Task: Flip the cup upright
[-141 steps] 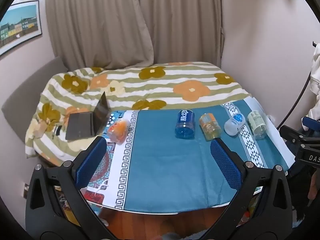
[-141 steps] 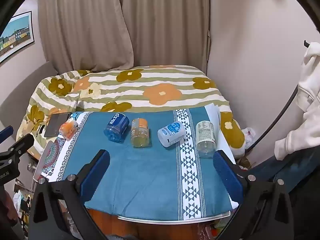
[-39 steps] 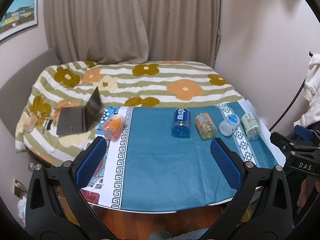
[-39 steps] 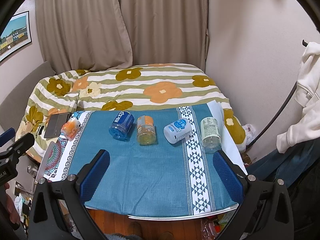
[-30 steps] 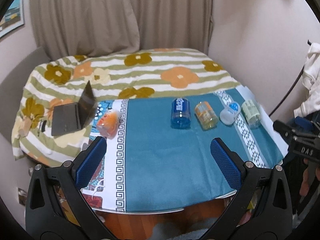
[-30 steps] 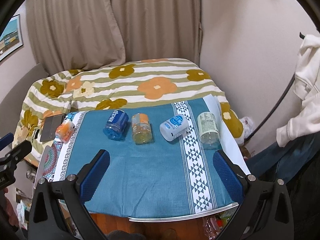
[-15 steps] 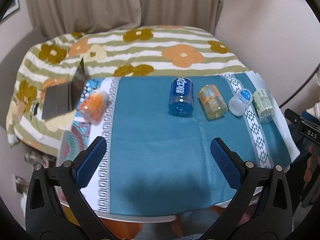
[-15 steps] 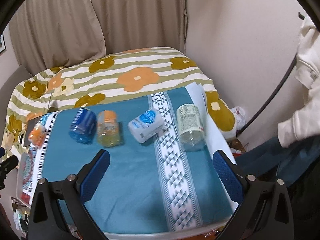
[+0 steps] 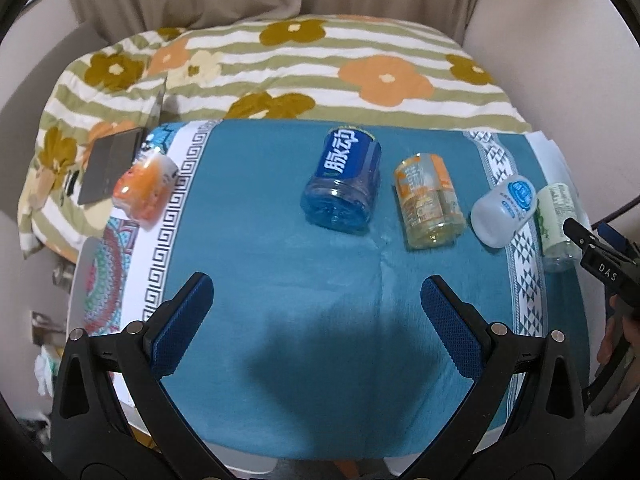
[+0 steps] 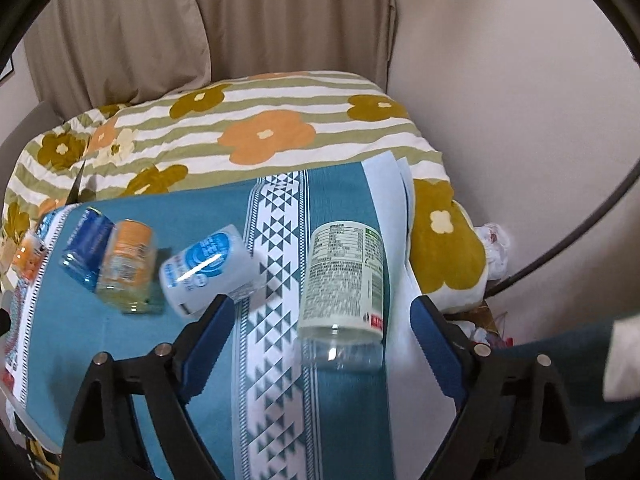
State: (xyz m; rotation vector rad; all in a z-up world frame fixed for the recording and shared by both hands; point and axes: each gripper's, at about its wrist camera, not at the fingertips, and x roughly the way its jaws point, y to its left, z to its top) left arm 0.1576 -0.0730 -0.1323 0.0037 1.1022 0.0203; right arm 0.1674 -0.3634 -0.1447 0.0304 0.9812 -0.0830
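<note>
Green-label cup [image 10: 344,280], clear end blurred

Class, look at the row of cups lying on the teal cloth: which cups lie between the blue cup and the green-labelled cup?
Two: the orange-labelled cup, then the white cup, between the blue cup and the green-labelled cup. The left wrist view shows it best.

Five cups lie on their sides across the teal cloth [image 9: 280,280]: orange cup [image 9: 145,189], blue cup [image 9: 342,182], yellow-orange cup [image 9: 428,200], white cup [image 9: 504,210], and green-labelled cup [image 9: 557,220]. The left gripper [image 9: 316,312] hovers spread wide over bare cloth. At the right edge, a black tool [image 9: 600,272], probably the other gripper, partly covers the green-labelled cup.
</note>
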